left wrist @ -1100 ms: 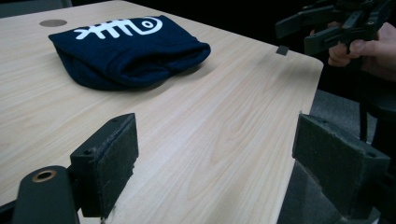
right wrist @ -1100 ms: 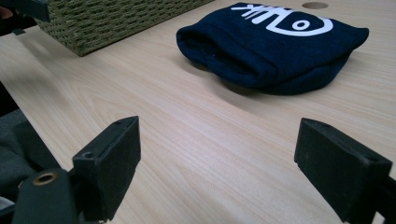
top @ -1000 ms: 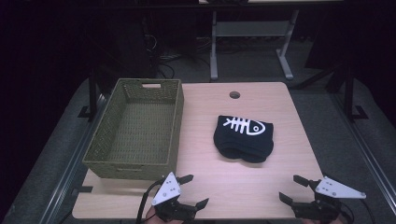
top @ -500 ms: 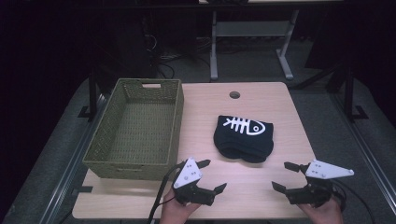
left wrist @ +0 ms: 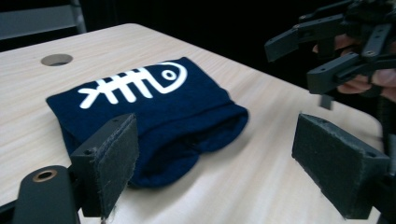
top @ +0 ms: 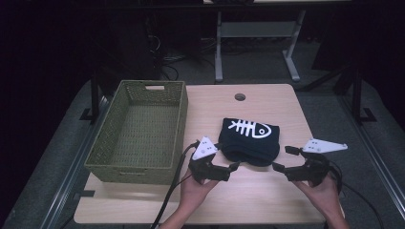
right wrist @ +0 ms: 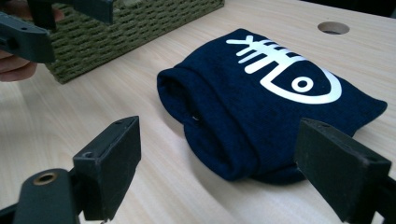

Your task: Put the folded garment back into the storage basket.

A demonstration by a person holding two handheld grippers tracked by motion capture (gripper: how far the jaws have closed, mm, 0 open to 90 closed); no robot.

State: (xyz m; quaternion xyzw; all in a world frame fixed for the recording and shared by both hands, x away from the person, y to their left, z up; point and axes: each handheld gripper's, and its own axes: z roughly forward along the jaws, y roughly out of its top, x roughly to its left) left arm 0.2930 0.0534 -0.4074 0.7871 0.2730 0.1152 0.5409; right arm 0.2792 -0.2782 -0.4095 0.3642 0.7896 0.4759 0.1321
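- High view: a folded navy cloth [top: 249,141] with a white fish-bone print lies on the wooden surface [top: 267,98], just right of a green woven basket [top: 141,131]. The left claw [top: 216,158] and right claw [top: 282,158] flank the cloth's near edge, both wide open and empty.
- Left gripper view: the cloth [left wrist: 154,112] lies between and beyond the left claw's [left wrist: 212,161] spread pads [left wrist: 116,161], untouched; the right claw [left wrist: 308,58] hangs open at upper right.
- Right gripper view: the right claw [right wrist: 219,163] gapes around the cloth's [right wrist: 261,107] near folded edge, not touching it; the basket [right wrist: 126,28] stands behind, with the left claw [right wrist: 46,23] at upper left.
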